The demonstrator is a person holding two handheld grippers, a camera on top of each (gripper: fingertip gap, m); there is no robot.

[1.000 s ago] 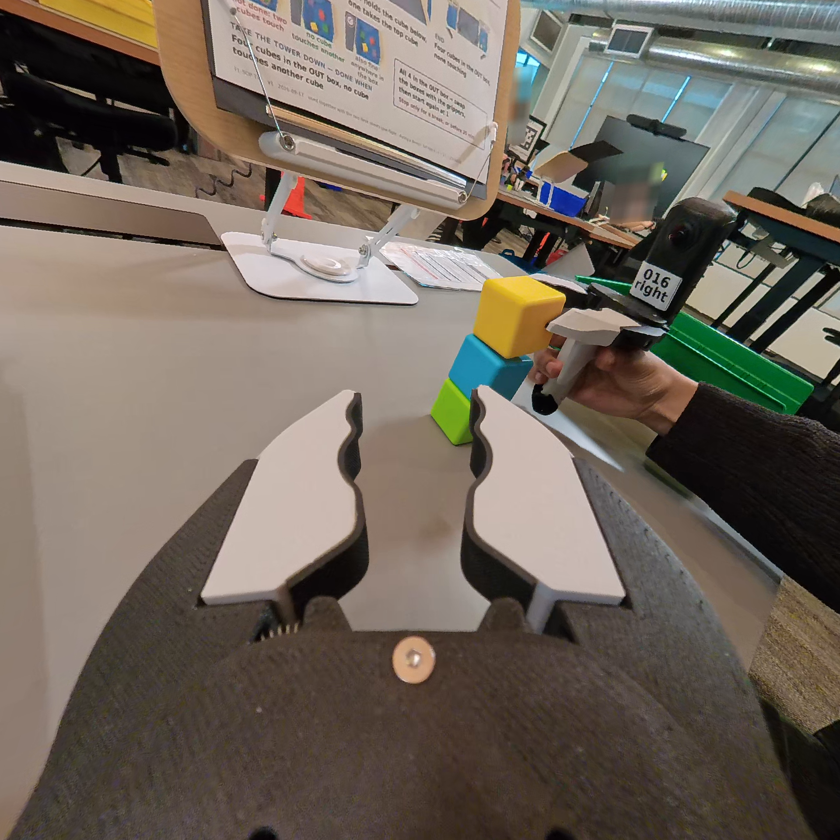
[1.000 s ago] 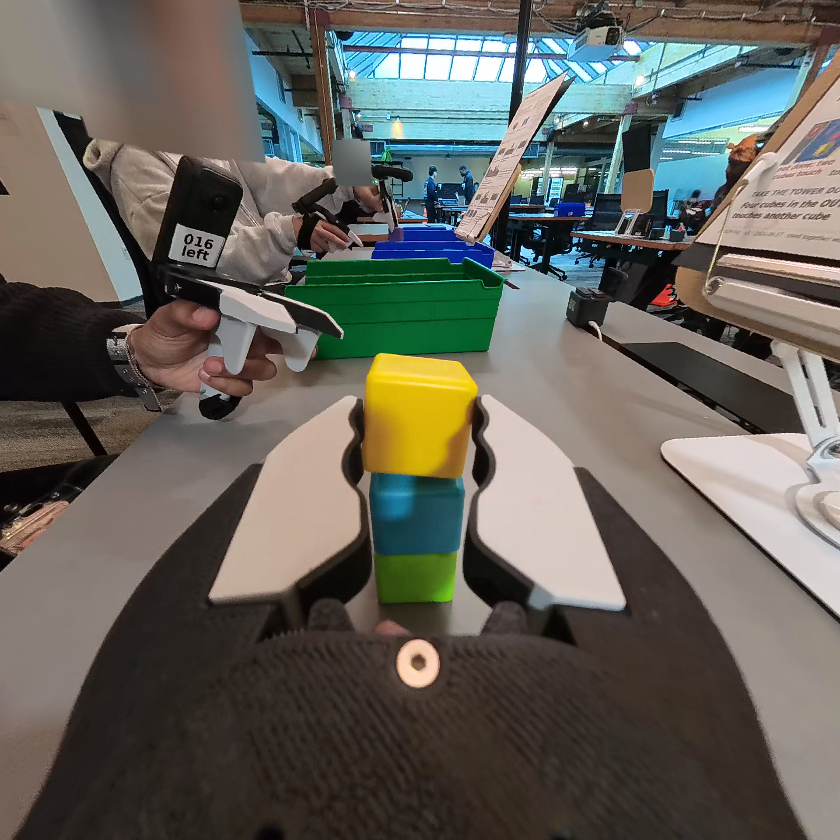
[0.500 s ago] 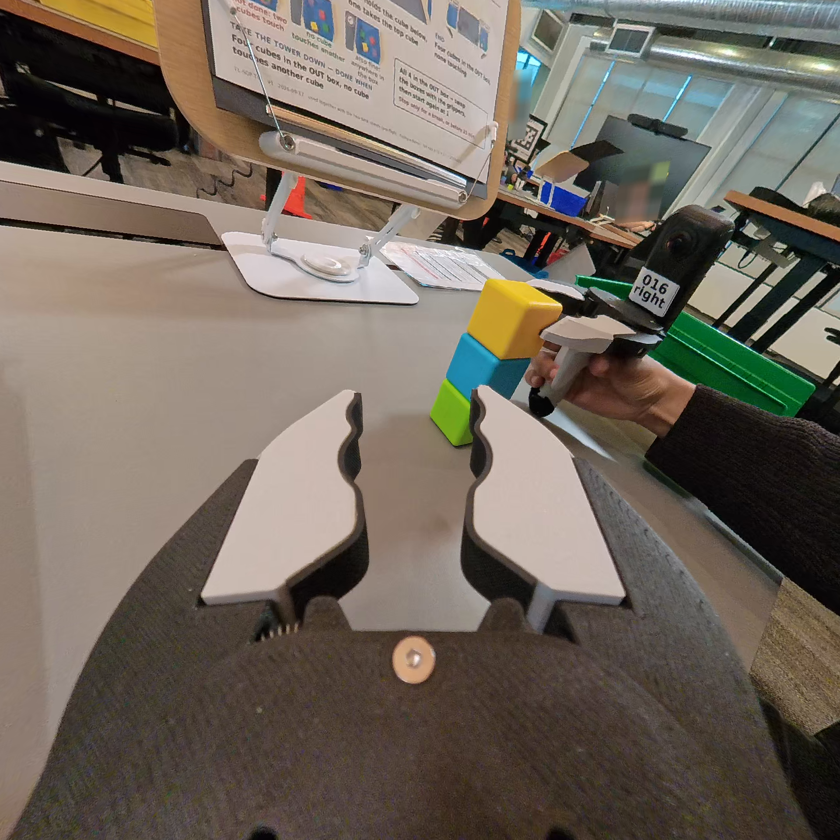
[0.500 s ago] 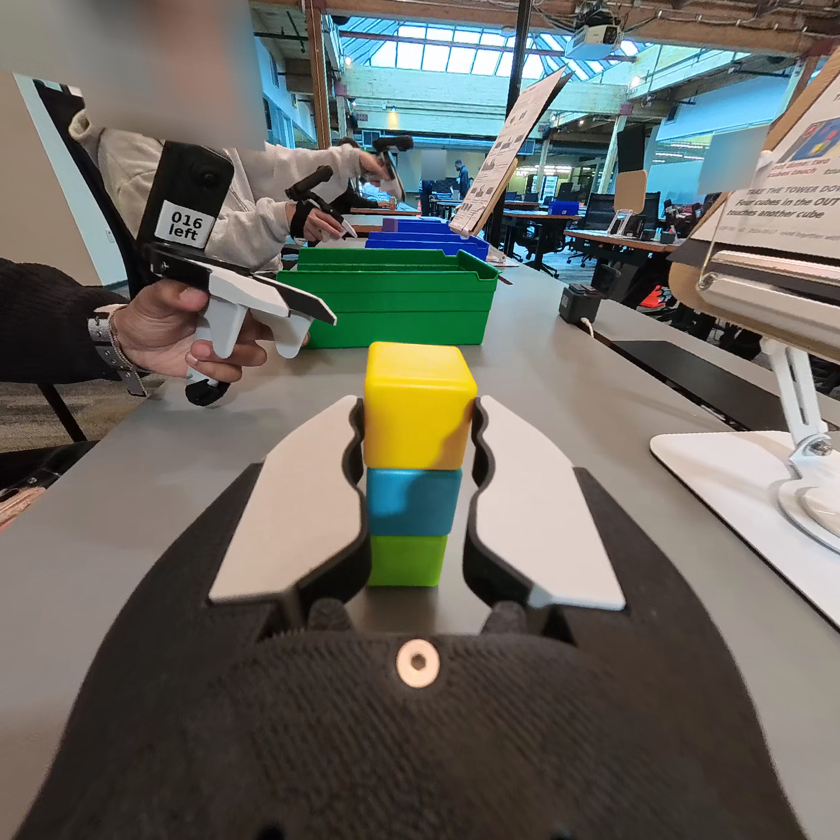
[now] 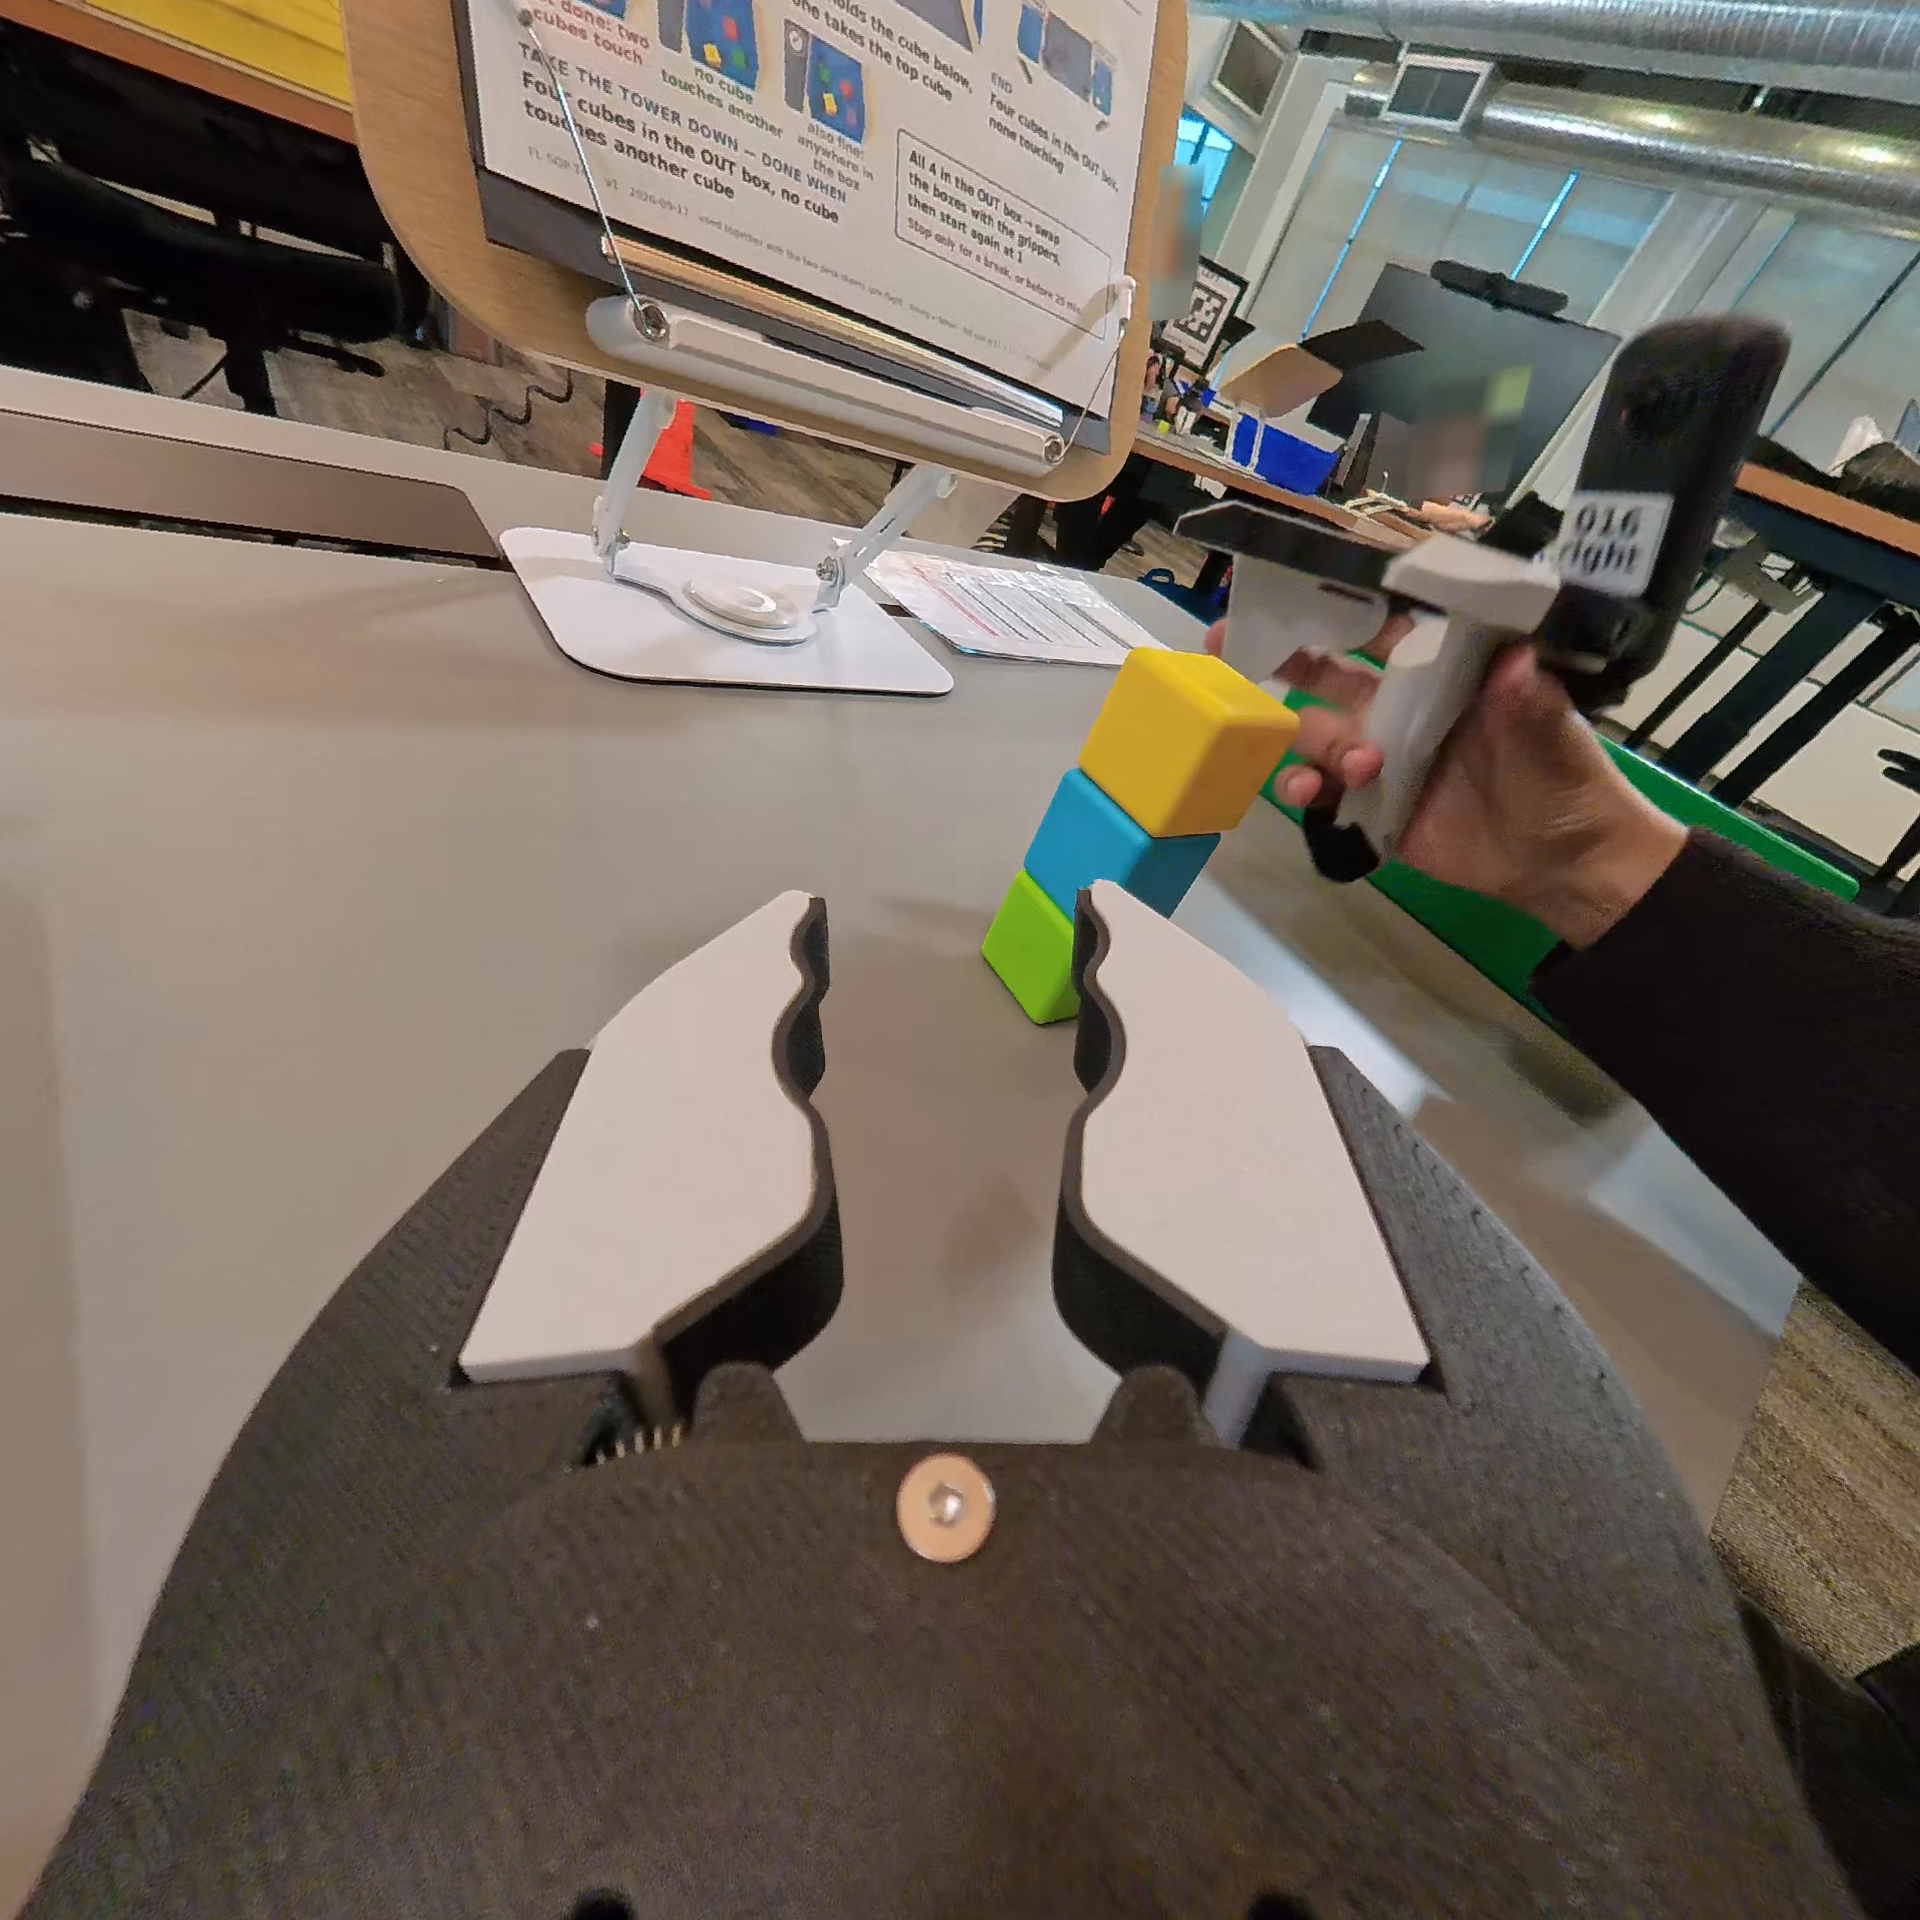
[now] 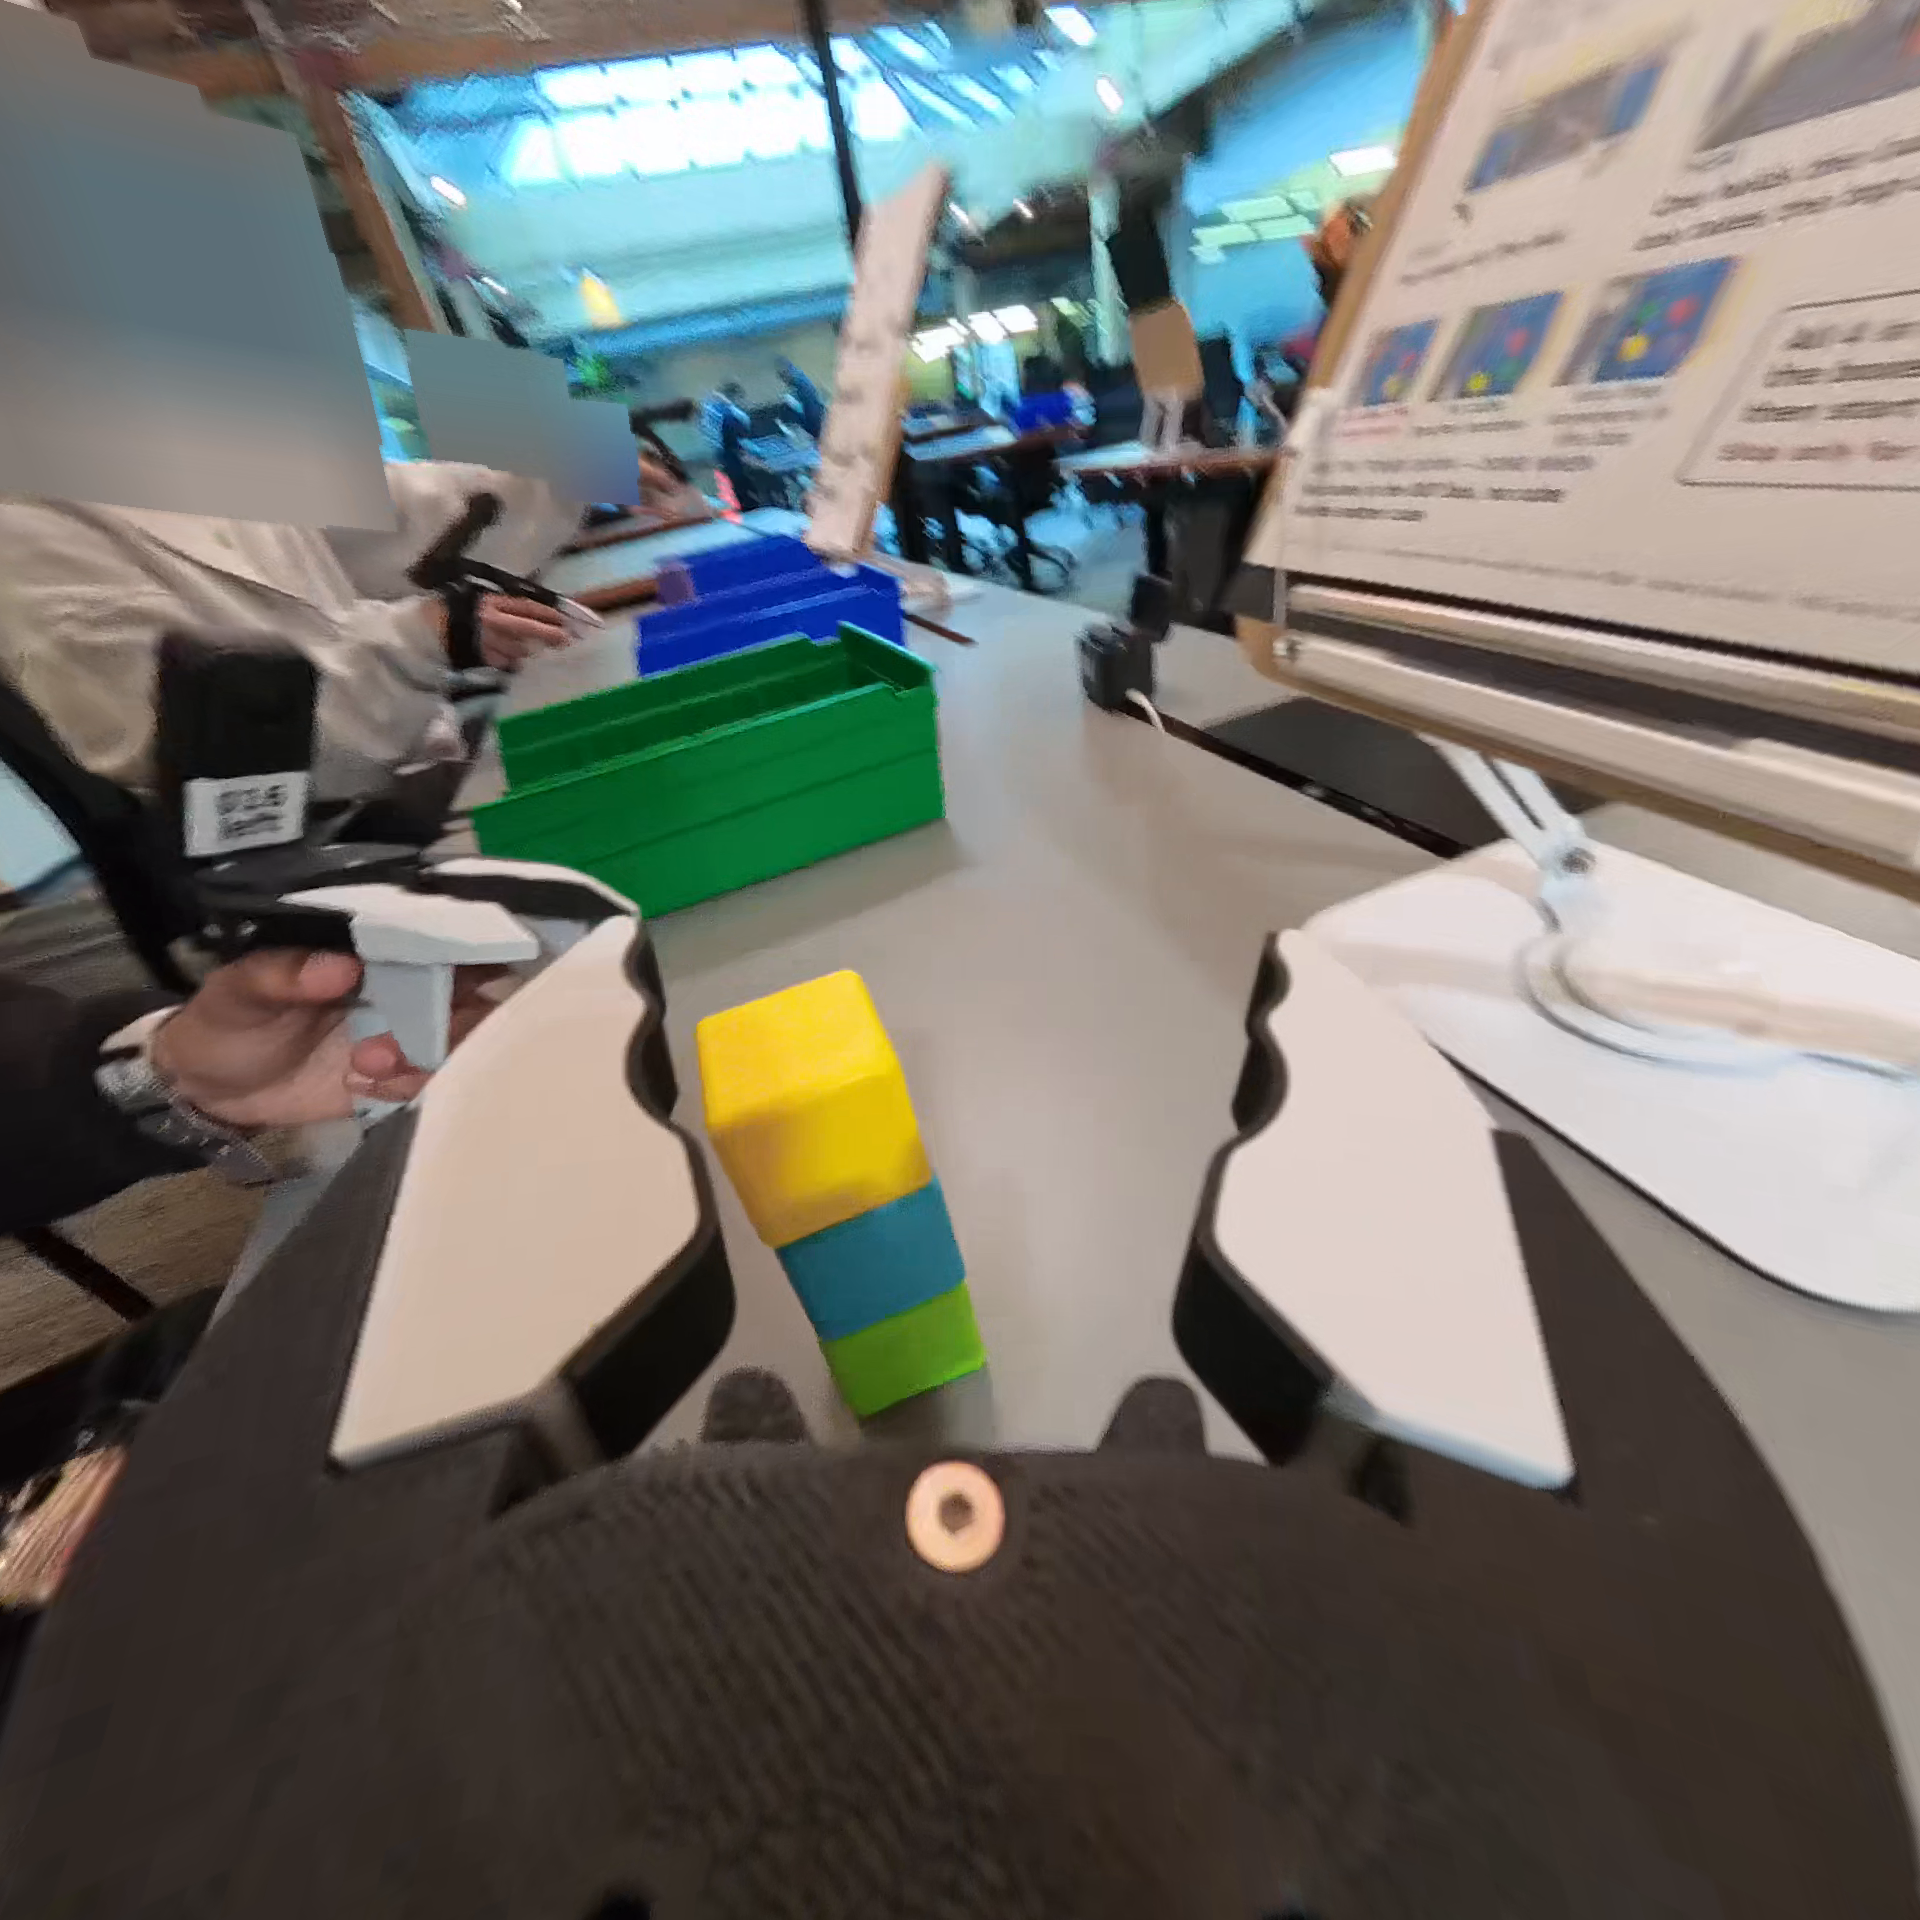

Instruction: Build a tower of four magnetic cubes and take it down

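Note:
A tower of three cubes stands on the grey table (image 5: pixel 312 831): a yellow cube (image 6: pixel 805 1101) on a blue cube (image 6: pixel 873 1273) on a green cube (image 6: pixel 909 1356). My right gripper (image 6: pixel 954 940) is wide open above and behind the tower, with clear gaps between its pads and the yellow cube. In the left wrist view the yellow cube (image 5: pixel 1184 743), blue cube (image 5: pixel 1101 852) and green cube (image 5: pixel 1029 951) stand just beyond my right fingertip. My left gripper (image 5: pixel 951 904) is open and empty, low over the table. The right gripper (image 5: pixel 1278 582) hovers behind the tower's top.
A green bin (image 6: pixel 727 790) stands beyond the tower, with a blue bin (image 6: pixel 758 613) behind it. A document stand with a white base (image 5: pixel 727 634) is at the table's far side. Another person with grippers works at the back left (image 6: pixel 488 582).
My right gripper has opened wide and let go of the yellow cube, then lifted and drawn back. The tower stays standing. The left gripper has barely moved.

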